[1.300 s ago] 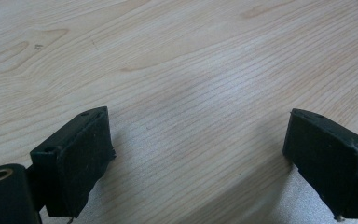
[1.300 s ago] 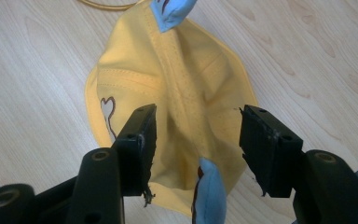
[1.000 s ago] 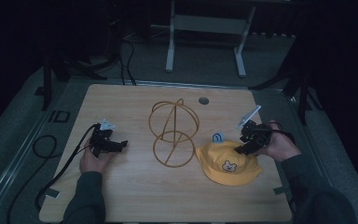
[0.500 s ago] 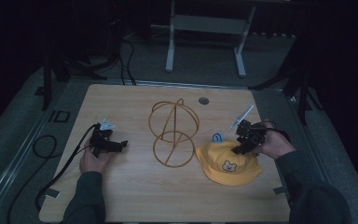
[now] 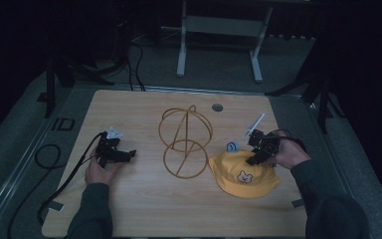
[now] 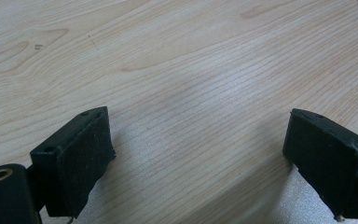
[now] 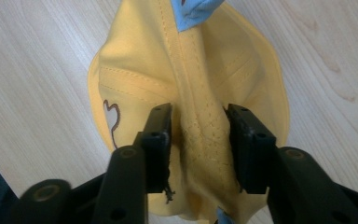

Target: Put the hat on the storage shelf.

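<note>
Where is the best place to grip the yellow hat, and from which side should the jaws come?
Probably the raised fold of the yellow hat, from above. The right gripper already straddles that stitched ridge; elsewhere the cloth lies flat on the table.

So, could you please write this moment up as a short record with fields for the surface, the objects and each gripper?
surface: light wooden table
object 1: yellow fabric hat with a bear face, lying at the table's right
object 2: golden wire hat stand, upright mid-table, bare
left gripper: jaws wide apart over bare wood, holding nothing
right gripper: jaws on either side of a raised fold of the hat's fabric, pinching it
blue tab: on the hat's far edge in the right gripper view
</note>
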Tool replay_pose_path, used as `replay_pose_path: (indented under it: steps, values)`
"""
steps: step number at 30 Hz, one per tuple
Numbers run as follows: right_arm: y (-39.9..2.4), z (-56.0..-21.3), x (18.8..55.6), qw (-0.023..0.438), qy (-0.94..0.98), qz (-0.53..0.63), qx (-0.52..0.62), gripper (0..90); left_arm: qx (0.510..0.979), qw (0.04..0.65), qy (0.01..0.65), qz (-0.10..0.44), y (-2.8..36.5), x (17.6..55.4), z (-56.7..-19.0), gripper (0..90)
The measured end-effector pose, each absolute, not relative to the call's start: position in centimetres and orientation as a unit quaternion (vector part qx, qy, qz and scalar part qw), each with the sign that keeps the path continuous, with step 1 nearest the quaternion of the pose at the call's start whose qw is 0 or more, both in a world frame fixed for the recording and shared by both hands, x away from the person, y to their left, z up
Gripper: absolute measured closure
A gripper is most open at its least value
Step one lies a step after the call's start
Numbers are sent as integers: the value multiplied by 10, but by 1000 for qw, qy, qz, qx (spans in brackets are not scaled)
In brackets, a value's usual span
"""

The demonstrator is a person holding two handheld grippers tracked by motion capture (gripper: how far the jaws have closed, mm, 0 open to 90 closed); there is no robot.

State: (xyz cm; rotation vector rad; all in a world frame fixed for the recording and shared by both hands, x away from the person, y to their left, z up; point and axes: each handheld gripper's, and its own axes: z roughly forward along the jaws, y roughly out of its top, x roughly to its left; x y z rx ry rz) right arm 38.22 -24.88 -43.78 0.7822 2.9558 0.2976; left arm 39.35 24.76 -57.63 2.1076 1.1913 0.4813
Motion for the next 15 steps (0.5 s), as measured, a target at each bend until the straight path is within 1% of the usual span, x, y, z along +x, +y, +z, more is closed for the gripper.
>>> replay_pose_path:
  steps: [4,9,15]
  values:
    - [-249,-439,382,30,963,95,251,732,806,330,456,184,248,394,-576,78]
    - [-249,-438,381,28,964,88,250,756,806,330,456,184,248,394,-576,77]
    - [-251,-437,379,32,965,86,245,763,806,330,455,184,248,394,-576,78]
